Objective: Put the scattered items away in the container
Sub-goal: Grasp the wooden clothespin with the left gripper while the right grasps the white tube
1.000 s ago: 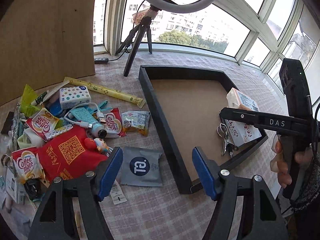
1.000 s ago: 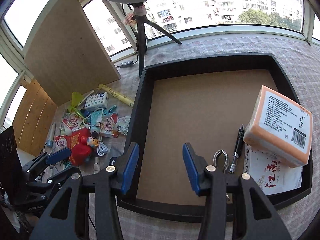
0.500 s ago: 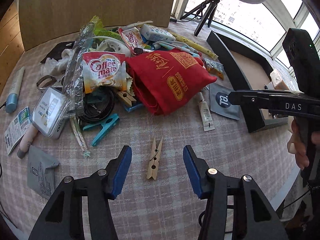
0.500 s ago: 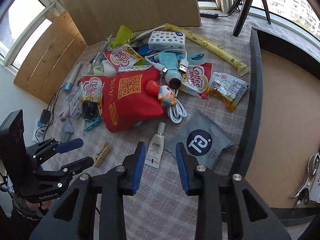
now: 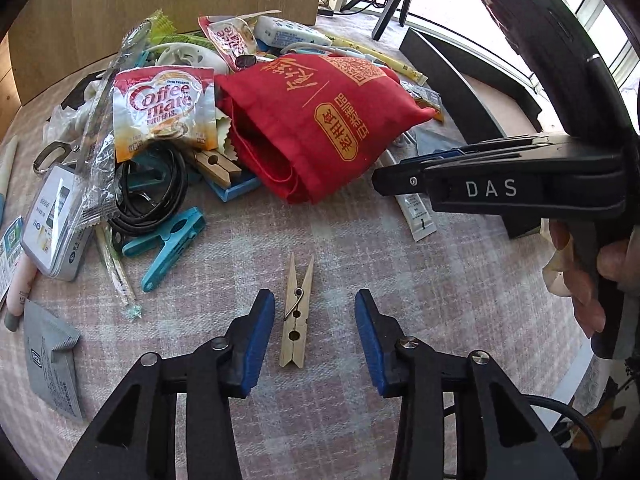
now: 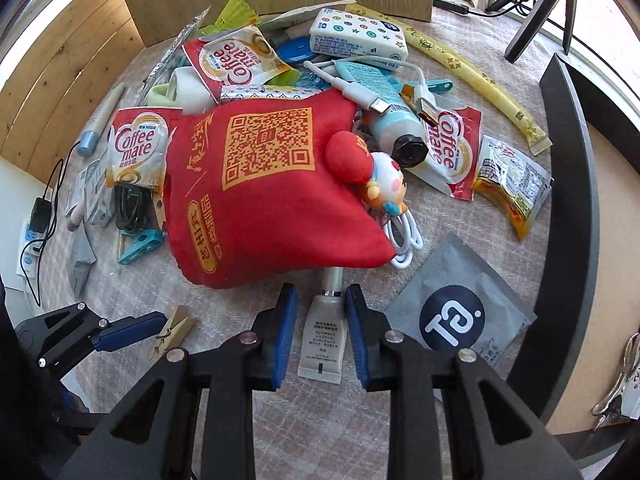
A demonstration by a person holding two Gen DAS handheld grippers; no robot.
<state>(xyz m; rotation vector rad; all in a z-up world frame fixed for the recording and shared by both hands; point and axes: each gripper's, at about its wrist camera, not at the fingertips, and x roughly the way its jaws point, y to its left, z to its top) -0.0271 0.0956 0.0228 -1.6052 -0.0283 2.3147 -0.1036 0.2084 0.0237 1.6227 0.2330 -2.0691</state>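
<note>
Now our left gripper [image 5: 315,322], jaws closing but not yet gripping, straddles a pale wooden clothespin [image 5: 296,312] lying flat on the checked cloth [image 5: 460,300]. Our right gripper [image 6: 319,322] narrows around a small white tube [image 6: 322,340], pads not pressing. We read "Coffee mate" on a sachet [image 5: 162,116]. The black tray [image 6: 572,208] sits at right.

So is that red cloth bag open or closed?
Open. In the left wrist view the red bag lies on its side and its mouth gapes toward the wooden clothespin, dark inside.
</note>
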